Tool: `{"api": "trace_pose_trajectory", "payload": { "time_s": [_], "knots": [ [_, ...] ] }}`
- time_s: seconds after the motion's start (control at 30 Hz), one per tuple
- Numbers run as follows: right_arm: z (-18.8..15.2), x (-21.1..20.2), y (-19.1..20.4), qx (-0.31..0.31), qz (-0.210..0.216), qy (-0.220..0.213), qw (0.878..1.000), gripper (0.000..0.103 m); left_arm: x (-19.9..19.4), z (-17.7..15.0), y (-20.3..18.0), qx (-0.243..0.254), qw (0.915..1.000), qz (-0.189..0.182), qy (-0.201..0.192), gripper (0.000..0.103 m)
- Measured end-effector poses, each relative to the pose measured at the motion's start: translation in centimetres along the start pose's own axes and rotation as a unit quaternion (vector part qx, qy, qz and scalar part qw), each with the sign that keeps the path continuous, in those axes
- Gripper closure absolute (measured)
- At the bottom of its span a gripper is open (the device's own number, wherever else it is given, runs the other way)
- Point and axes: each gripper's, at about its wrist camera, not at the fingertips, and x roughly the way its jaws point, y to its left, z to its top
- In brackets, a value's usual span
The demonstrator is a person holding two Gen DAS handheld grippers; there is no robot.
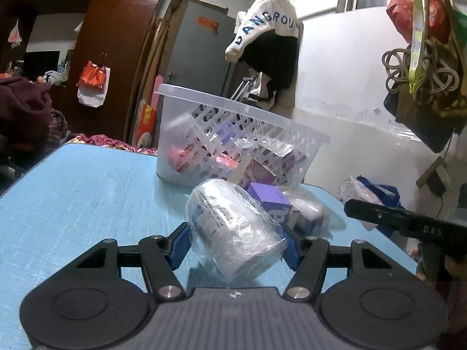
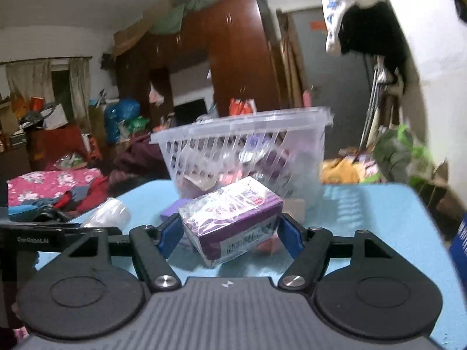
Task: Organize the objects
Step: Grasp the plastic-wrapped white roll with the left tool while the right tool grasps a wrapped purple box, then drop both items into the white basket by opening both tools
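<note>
Left gripper (image 1: 235, 243): the blue pads (image 1: 178, 245) press on both sides of a plastic-wrapped roll (image 1: 233, 227), which lies tilted between them, its wrap bulging toward the camera. The grip is closed on the roll.

Right gripper (image 2: 230, 232): the blue pads (image 2: 169, 234) sit against the two ends of a purple box (image 2: 233, 218) sealed in clear film, barcode end facing the camera. The box is tilted and gripped between the fingers.

Both items are above the light blue table (image 1: 87, 189), on the side nearest the cameras. In the left wrist view the right gripper's black body enters from the right edge of the table.

Just behind the roll lie a smaller purple box (image 1: 270, 197) and a clear wrapped packet (image 1: 306, 207) — both on the table top, touching or nearly touching each other.

Farther back, near the far edge of the table, stands a clear slotted basket (image 1: 233, 116). It holds red and purple packages; their exact number cannot be told through the slots.

Beyond the table — a grey door (image 1: 201, 52), a dark wooden wardrobe (image 2: 233, 52), and a white garment (image 1: 262, 26) with blue letters hanging on the wall.
</note>
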Motion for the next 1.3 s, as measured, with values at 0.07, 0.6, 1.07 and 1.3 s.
{"api": "trace_pose_trajectory", "payload": {
  "time_s": [0.07,0.6,1.07,1.3],
  "knots": [
    [0.4,0.2,0.1,0.003,-0.005,-0.008,1.000,0.030,0.0,0.0,0.1,0.000,1.0000,-0.002,-0.002,0.037],
    [0.5,0.4,-0.5,0.020,-0.027,-0.010,0.999,0.030,-0.1,-0.7,0.8,0.002,0.9998,-0.010,-0.014,0.037],
    [9.5,0.6,1.1,-0.023,0.003,-0.067,0.998,0.030,2.2,10.7,0.5,-0.025,0.9973,-0.049,-0.049,0.037],
    [15.8,10.3,0.8,-0.094,-0.088,0.004,0.992,0.029,9.5,17.7,-1.1,-0.017,0.9991,0.018,-0.035,0.036]
  ]
}}
